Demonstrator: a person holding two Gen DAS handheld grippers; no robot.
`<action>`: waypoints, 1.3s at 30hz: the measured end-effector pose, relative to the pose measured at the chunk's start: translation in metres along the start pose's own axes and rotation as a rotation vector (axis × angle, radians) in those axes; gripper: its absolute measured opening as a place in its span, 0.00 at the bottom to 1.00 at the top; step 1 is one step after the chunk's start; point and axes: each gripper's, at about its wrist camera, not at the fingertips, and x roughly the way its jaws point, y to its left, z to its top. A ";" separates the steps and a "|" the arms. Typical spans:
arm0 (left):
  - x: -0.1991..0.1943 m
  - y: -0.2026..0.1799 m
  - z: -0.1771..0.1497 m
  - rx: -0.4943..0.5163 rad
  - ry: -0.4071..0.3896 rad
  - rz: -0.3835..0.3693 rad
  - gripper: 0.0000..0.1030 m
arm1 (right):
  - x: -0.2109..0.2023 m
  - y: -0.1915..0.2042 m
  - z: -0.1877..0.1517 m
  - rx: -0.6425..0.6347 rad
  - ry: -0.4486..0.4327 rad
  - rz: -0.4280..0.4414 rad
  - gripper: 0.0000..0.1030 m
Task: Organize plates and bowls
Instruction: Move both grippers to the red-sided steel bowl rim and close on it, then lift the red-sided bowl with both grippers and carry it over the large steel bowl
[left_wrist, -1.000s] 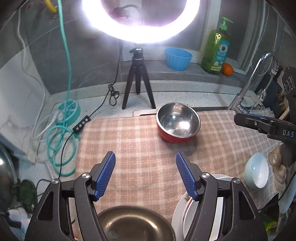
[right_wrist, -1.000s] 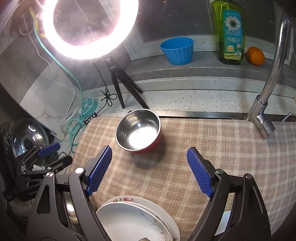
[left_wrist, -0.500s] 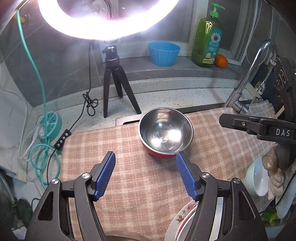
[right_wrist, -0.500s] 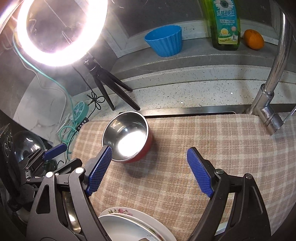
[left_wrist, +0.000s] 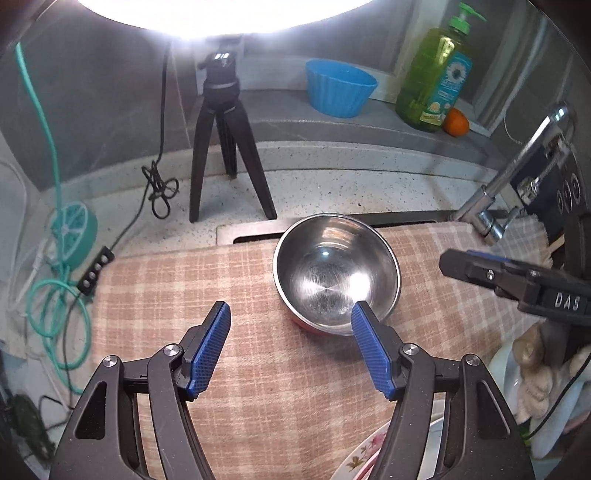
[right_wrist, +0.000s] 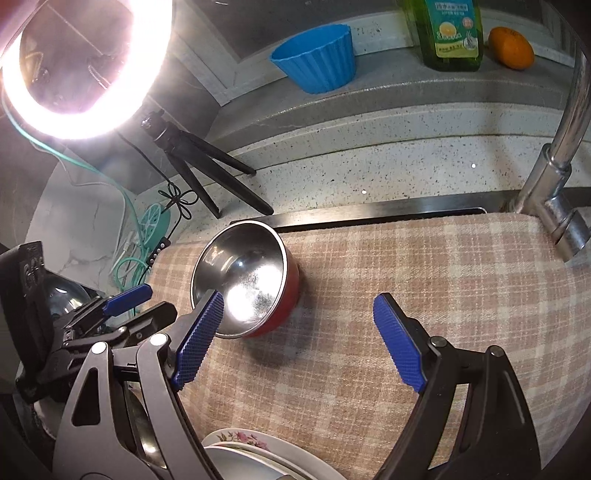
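On checked cloth, round steel bowl, perhaps red-skinned

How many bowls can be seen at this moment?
3: a steel bowl with red outside on the checked cloth, a blue ribbed plastic bowl on the back ledge, a pale bowl at right, partly hidden. Others may be hidden.

Lighting: one ring light on a tripod, blown out to pure white in both my views; it cut across the top edge of my left view. Glare: hot spots inside the steel bowl, highlights on the faucet. Shadows: soft, falling toward me beneath the bowl on the checked cloth. Distortion: strong fisheye bending, dark vignetted corners. Focus: centre sharp, edges slightly soft.
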 end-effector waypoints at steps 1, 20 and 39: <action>0.003 0.003 0.001 -0.023 0.010 -0.018 0.64 | 0.002 -0.001 0.000 0.007 0.004 0.004 0.83; 0.056 0.026 0.016 -0.193 0.133 -0.186 0.29 | 0.046 -0.004 0.005 0.071 0.109 0.078 0.44; 0.069 0.032 0.018 -0.189 0.153 -0.160 0.16 | 0.058 0.007 0.003 0.033 0.135 0.069 0.16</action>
